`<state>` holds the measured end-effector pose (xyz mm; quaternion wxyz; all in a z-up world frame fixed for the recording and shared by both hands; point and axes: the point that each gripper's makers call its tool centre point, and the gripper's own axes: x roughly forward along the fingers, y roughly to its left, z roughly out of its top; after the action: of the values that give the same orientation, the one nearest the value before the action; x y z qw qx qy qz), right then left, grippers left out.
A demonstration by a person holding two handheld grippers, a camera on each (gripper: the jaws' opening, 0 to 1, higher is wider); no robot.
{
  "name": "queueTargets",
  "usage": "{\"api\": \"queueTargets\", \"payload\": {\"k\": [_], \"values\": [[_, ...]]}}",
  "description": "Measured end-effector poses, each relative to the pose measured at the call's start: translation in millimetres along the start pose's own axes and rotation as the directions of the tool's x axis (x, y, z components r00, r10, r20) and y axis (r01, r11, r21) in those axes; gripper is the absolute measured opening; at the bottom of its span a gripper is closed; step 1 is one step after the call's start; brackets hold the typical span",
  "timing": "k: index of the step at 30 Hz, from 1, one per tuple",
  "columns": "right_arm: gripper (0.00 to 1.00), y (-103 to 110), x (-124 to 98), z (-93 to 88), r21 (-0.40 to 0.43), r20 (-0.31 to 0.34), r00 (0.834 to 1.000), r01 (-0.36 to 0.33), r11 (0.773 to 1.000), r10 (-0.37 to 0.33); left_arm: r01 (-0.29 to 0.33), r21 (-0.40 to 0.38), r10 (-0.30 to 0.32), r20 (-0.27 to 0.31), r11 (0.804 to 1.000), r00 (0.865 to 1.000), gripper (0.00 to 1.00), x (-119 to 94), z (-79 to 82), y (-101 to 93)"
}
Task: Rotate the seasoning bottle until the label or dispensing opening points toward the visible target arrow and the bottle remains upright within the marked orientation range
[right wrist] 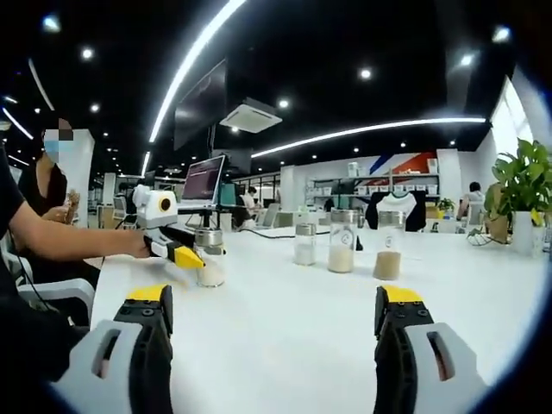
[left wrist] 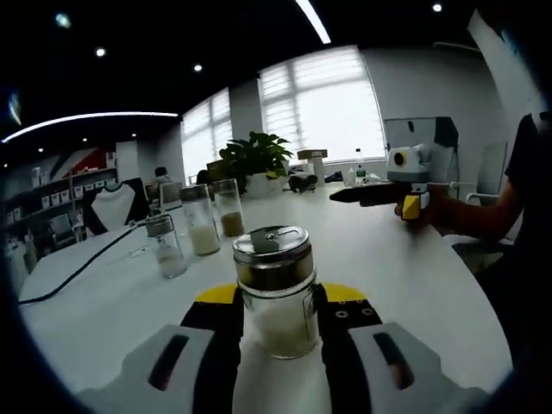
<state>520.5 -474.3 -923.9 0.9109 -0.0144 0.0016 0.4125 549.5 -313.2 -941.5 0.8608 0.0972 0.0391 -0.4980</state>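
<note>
We saw a squat clear-glass seasoning bottle (left wrist: 277, 291) with pale grains and a shiny metal cap standing upright on the smooth white counter (left wrist: 405, 267), near its front edge. Our left gripper (left wrist: 278, 323) was clamped on its lower body, black jaws pressing both sides. Our right gripper (right wrist: 274, 321) hung with jaws wide apart, holding nothing. Three more glass jars (left wrist: 200, 228) stood farther back toward the counter's middle, two tall and cylindrical, one short.
</note>
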Motion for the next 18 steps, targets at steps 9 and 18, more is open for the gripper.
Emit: {"api": "queueTargets", "payload": {"k": [9,18], "values": [[1.0,2.5,-7.6,-6.7,-0.079,-0.036,0.999,-0.021,0.997,0.018,-0.005,-0.001,0.005,-0.013,1.0,1.0,0.36,-0.3,-3.3,9.7],[1.0,4.4,-8.3,-1.8,-0.069,-0.006,0.998,-0.056,0.996,0.056,0.006,-0.021,-0.006,-0.006,1.0,1.0,0.35,-3.4,-5.7,23.1]]}}
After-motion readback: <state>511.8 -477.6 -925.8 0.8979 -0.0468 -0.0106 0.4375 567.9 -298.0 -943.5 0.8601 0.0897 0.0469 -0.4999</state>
